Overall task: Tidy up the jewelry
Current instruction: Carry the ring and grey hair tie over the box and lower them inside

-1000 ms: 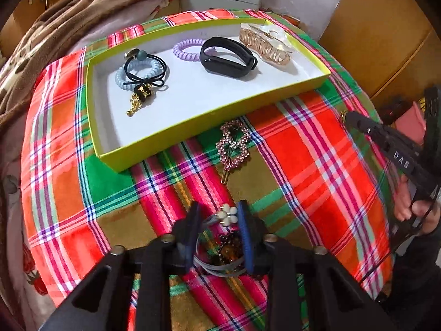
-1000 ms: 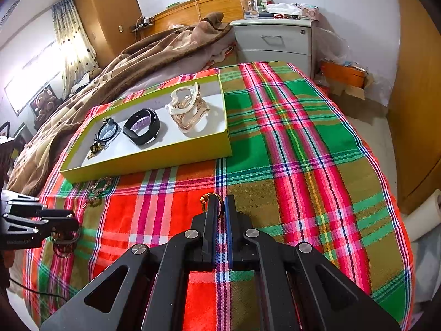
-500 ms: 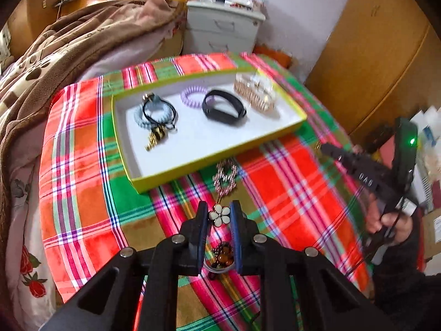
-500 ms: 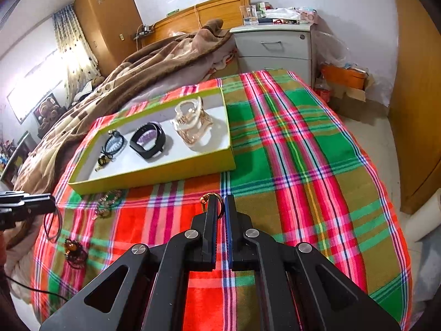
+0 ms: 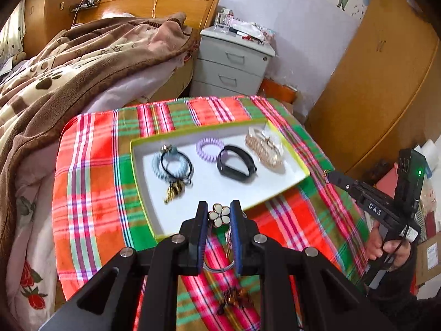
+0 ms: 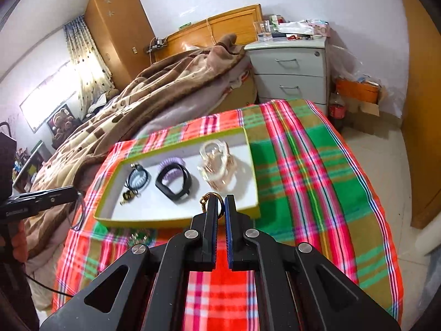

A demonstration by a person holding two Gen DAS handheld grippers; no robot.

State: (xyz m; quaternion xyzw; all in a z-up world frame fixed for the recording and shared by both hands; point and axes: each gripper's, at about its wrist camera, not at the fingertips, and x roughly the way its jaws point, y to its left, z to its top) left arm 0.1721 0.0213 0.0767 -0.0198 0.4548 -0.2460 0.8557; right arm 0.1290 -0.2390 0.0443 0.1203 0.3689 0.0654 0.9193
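A yellow-rimmed white tray (image 5: 300,180) (image 6: 176,222) lies on the plaid cloth. It holds a blue and black hair tie set (image 5: 172,165), a purple coil tie (image 5: 209,149), a black band (image 5: 236,164) and a gold claw clip (image 5: 264,149). My left gripper (image 5: 218,215) is shut on a silver bangle with a white flower (image 5: 219,215), held above the tray's near edge. My right gripper (image 6: 219,207) is shut on a gold ring (image 6: 210,200), held above the tray's near right corner. A beaded piece (image 5: 234,298) lies on the cloth below the left gripper.
The plaid-covered table (image 6: 317,171) stands against a bed with a brown blanket (image 5: 69,71). A grey drawer unit (image 6: 289,69) stands behind it. A rhinestone clip (image 6: 137,237) lies on the cloth by the tray's front. Wooden wardrobe doors (image 5: 386,82) are on the right.
My left gripper has lifted the flower bangle off the cloth and carried it up toward the tray. My right gripper has risen and moved closer to the tray with the ring.
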